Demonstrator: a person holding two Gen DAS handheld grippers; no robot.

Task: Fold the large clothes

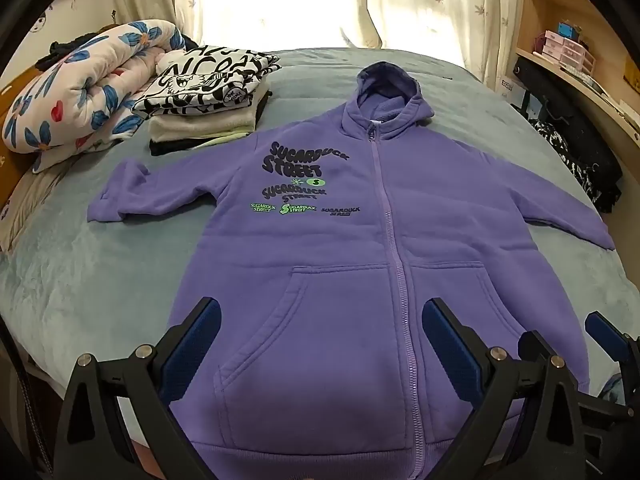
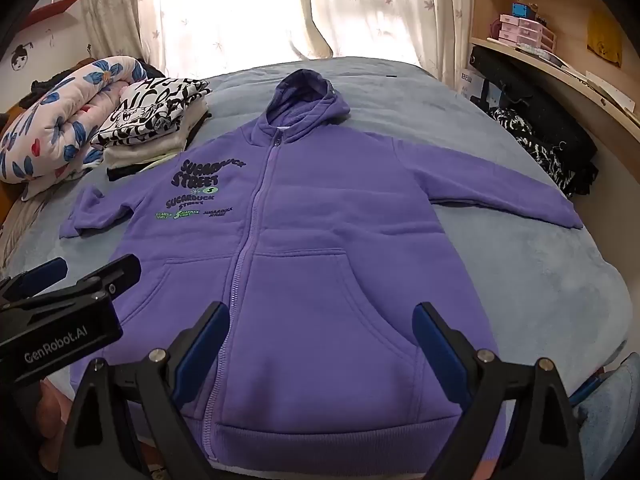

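the hoodie [image 1: 360,240] is purple and lies flat on the bed [image 1: 100,280], front side up. its zipper [image 1: 384,216] is closed all the way to the neck. both sleeves are spread out to the sides, and the hood points to the window curtains [image 1: 420,4]. dark and green words are printed on one side of the chest.

the left gripper [image 1: 320,324] hangs over the bottom part of the hoodie, over one pocket. its fingers [image 1: 196,340] are spread wide and hold nothing. the right gripper [image 2: 320,328] hangs over the other pocket, just beside the left one. its fingers [image 2: 204,340] are spread wide too, with nothing in them. both point down at a slant.

a pile of folded clothes [image 1: 208,100] sits on the bed near one sleeve. a rolled blanket with blue flowers [image 1: 80,84] lies next to the pile. a wooden shelf [image 2: 552,36] with small pink boxes stands at the far side of the bed.
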